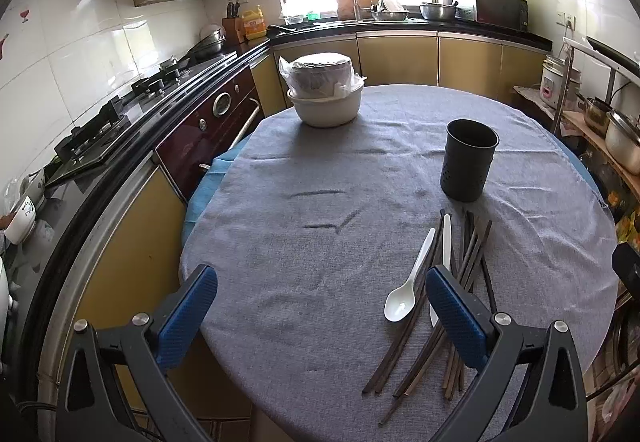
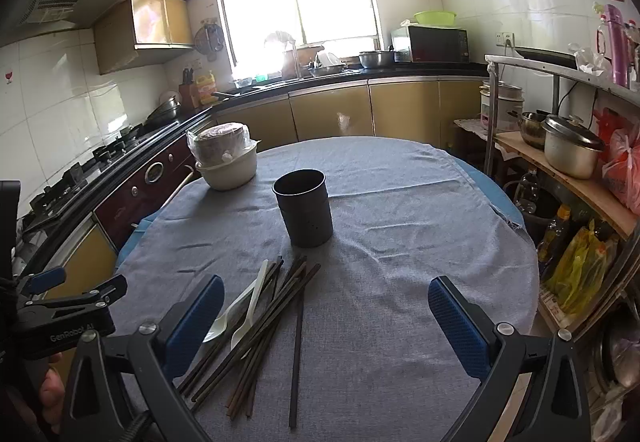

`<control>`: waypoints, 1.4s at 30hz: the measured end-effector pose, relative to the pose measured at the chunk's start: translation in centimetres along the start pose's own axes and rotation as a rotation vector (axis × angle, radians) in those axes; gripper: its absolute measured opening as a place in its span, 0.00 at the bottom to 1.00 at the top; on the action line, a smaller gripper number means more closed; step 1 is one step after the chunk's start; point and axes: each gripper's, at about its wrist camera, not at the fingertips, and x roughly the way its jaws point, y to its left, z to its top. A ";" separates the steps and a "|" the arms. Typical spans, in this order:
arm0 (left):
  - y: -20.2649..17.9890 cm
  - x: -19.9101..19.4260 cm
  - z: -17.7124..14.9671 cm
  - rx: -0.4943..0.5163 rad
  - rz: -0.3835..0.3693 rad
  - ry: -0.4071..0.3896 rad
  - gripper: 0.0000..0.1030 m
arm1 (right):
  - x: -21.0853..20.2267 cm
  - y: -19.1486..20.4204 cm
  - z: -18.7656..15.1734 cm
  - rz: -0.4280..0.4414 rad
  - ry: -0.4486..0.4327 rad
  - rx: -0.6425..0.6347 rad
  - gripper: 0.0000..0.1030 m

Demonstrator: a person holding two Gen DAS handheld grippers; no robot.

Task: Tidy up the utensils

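A dark cylindrical utensil holder point(image 1: 470, 159) point(image 2: 303, 207) stands upright and empty-looking on the grey tablecloth point(image 1: 320, 242). In front of it lies a loose pile of dark chopsticks point(image 1: 448, 306) point(image 2: 264, 318) with two white plastic spoons point(image 1: 404, 294) point(image 2: 244, 312) on top. My left gripper point(image 1: 320, 314) is open and empty above the table's near edge, its right finger over the pile. My right gripper point(image 2: 326, 326) is open and empty, with the pile under its left finger.
A white bowl with a plastic-wrapped stack point(image 1: 325, 91) point(image 2: 226, 157) sits at the table's far left. A stove counter point(image 1: 120, 121) runs along the left. A shelf with pots point(image 2: 572, 153) stands close on the right. The left gripper's body point(image 2: 60, 318) shows at the right view's left edge.
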 end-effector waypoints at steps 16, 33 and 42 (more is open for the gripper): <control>-0.3 0.4 0.3 0.004 -0.001 0.005 1.00 | 0.7 0.2 0.0 0.014 0.011 -0.001 1.00; -0.5 1.7 0.6 0.002 -0.006 0.029 1.00 | 2.1 0.1 0.2 0.038 0.045 0.025 1.00; -0.3 5.8 1.0 -0.018 -0.155 0.155 1.00 | 6.2 -1.9 0.9 0.155 0.157 0.146 0.87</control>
